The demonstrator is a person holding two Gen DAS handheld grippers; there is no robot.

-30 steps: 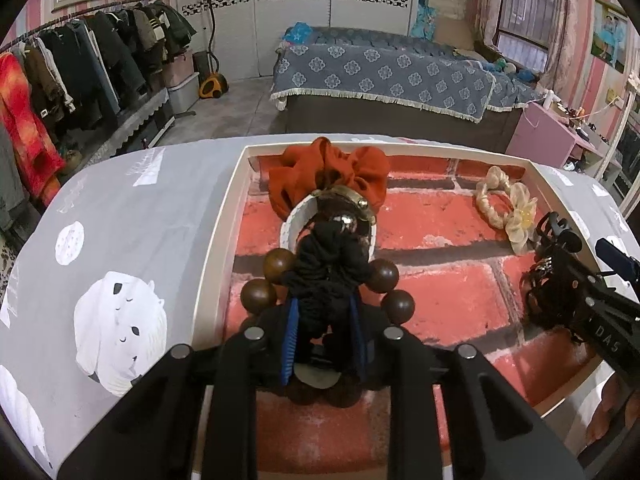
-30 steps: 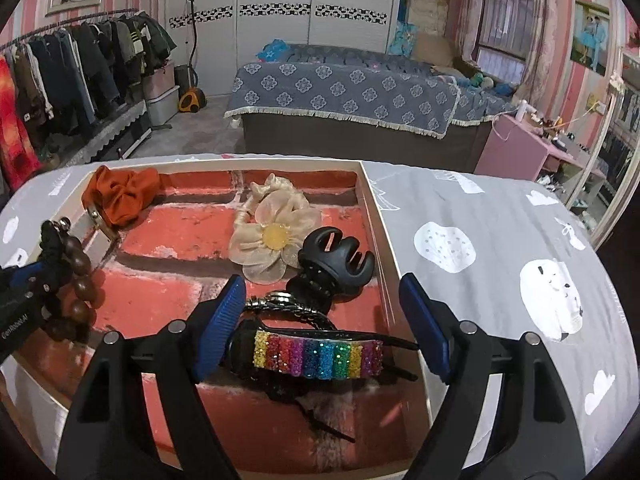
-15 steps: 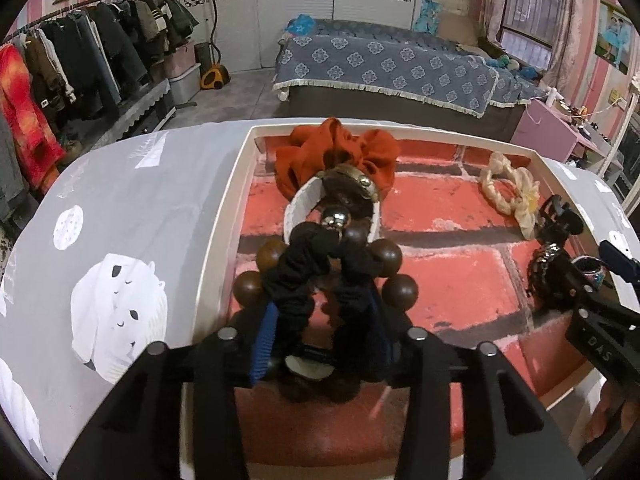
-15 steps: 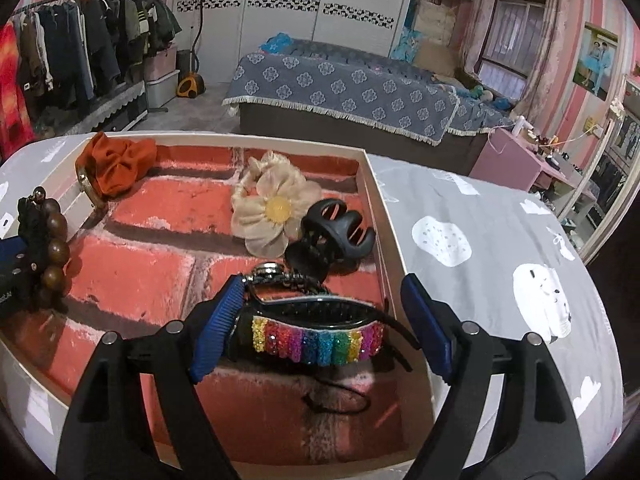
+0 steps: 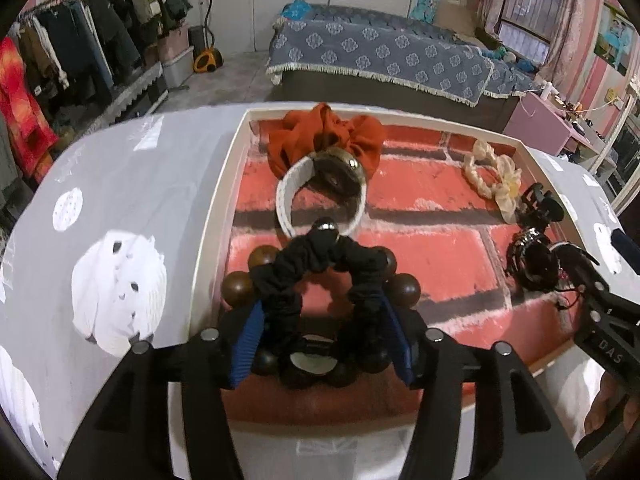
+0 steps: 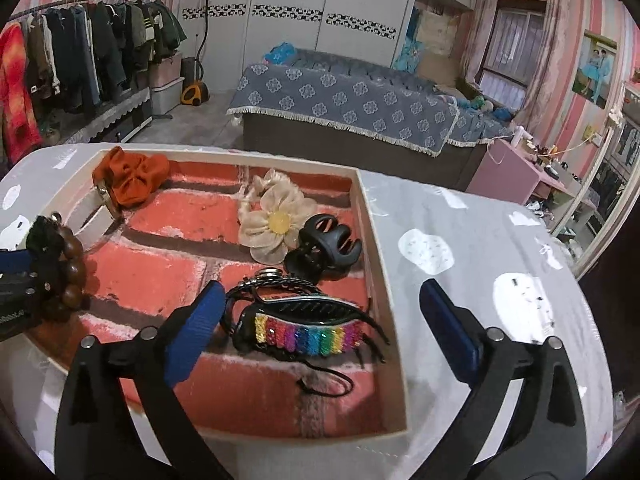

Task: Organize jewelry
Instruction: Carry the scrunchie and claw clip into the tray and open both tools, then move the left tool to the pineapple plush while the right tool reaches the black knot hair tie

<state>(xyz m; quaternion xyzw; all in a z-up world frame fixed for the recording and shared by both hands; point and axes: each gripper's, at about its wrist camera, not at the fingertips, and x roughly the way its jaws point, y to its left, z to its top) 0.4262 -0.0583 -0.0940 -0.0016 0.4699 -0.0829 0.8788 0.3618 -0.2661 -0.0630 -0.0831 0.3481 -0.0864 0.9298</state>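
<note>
A white tray [image 5: 218,216] with a red brick-pattern floor holds the jewelry. My left gripper [image 5: 322,336] is open around a black scrunchie [image 5: 320,264] lying on a brown wooden bead bracelet [image 5: 404,288] at the tray's near left. Beyond lie a white-strap watch [image 5: 332,178] and an orange scrunchie [image 5: 324,132]. My right gripper [image 6: 320,332] is open and empty above a rainbow glitter hair clip [image 6: 306,334] at the tray's near right [image 6: 396,360]. A black claw clip [image 6: 324,246] and a cream flower hair tie [image 6: 274,216] lie behind it.
The tray rests on a grey cloth with white cloud prints [image 6: 480,264]. A dark bracelet [image 6: 272,280] lies beside the rainbow clip. A bed [image 6: 348,108], a clothes rack [image 6: 72,64] and a pink dresser [image 6: 516,168] stand beyond the table.
My left gripper's fingers have spread from closed to open and the black scrunchie now lies loose on the bead bracelet. My right gripper has pulled back and up from the rainbow clip.
</note>
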